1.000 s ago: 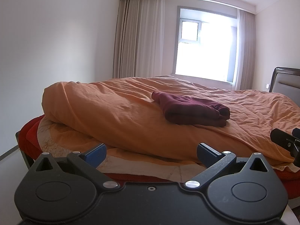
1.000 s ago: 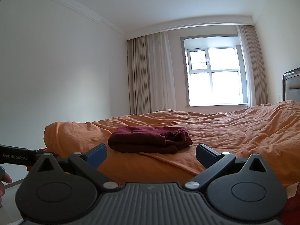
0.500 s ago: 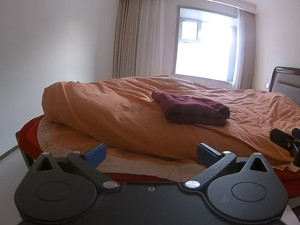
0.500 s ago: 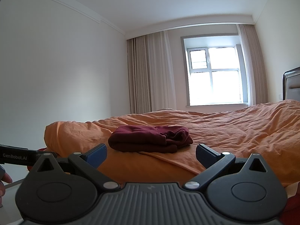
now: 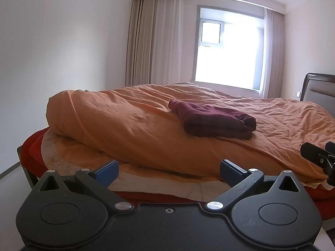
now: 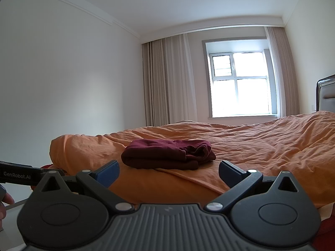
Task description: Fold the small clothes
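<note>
A dark maroon garment (image 5: 213,119) lies folded in a compact bundle on the orange duvet (image 5: 129,123), near the bed's foot. From the right wrist the same garment (image 6: 169,153) shows just beyond the fingers, on the duvet (image 6: 272,142). My left gripper (image 5: 168,169) is open and empty, held off the bed's edge, well short of the garment. My right gripper (image 6: 168,170) is open and empty too, low over the duvet's near edge. The right gripper's tip (image 5: 314,153) pokes into the left wrist view at far right.
A red blanket and pale patterned sheet (image 5: 69,146) stick out under the duvet at the bed's corner. A dark headboard (image 5: 320,90) stands at the right. Curtains and a bright window (image 6: 238,87) fill the far wall. A hand (image 6: 5,202) holds the left gripper's body (image 6: 18,174).
</note>
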`<state>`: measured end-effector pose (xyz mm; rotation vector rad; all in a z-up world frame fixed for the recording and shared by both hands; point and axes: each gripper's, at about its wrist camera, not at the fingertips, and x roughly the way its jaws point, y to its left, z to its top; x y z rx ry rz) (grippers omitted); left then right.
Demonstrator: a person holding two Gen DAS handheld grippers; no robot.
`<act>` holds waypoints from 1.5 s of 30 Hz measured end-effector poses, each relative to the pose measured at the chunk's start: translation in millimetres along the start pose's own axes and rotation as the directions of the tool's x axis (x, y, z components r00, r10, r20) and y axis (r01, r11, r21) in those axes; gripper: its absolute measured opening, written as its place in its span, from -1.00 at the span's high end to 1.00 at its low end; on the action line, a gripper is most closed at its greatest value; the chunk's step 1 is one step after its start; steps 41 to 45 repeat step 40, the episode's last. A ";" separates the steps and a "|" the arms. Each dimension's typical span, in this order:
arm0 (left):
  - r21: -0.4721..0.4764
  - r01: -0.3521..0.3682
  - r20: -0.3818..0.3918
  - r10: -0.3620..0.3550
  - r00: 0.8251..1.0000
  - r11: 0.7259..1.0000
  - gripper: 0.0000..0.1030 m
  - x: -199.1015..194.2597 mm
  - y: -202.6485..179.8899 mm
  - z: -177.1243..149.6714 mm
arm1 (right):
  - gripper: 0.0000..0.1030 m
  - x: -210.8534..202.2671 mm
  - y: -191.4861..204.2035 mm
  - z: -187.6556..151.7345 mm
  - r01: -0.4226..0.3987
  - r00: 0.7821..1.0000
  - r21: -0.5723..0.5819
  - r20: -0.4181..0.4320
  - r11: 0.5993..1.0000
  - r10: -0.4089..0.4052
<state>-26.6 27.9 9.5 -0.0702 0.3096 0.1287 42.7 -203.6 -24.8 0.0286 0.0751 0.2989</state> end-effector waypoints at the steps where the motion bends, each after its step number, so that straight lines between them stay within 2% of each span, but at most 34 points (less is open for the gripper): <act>1: 0.000 0.000 -0.001 0.000 1.000 1.000 -0.99 0.4 -0.1 0.9 | -1.00 -0.2 0.1 -0.5 0.000 1.000 0.000 0.000 1.000 0.000; 8: 0.010 -0.001 -0.005 0.001 1.000 1.000 -0.99 0.9 -1.6 1.0 | -1.00 0.0 0.2 0.2 0.000 1.000 0.000 0.000 1.000 0.000; 17: 0.053 -0.042 0.017 0.041 0.999 0.998 -0.99 -1.6 -10.2 0.4 | -1.00 0.0 0.7 0.1 0.001 1.000 0.000 0.000 1.000 -0.001; 45: 0.062 -0.036 0.015 0.035 0.999 0.997 -0.99 -0.2 -10.0 0.2 | -1.00 0.0 1.1 -1.5 -0.001 1.000 -0.001 -0.003 1.000 0.001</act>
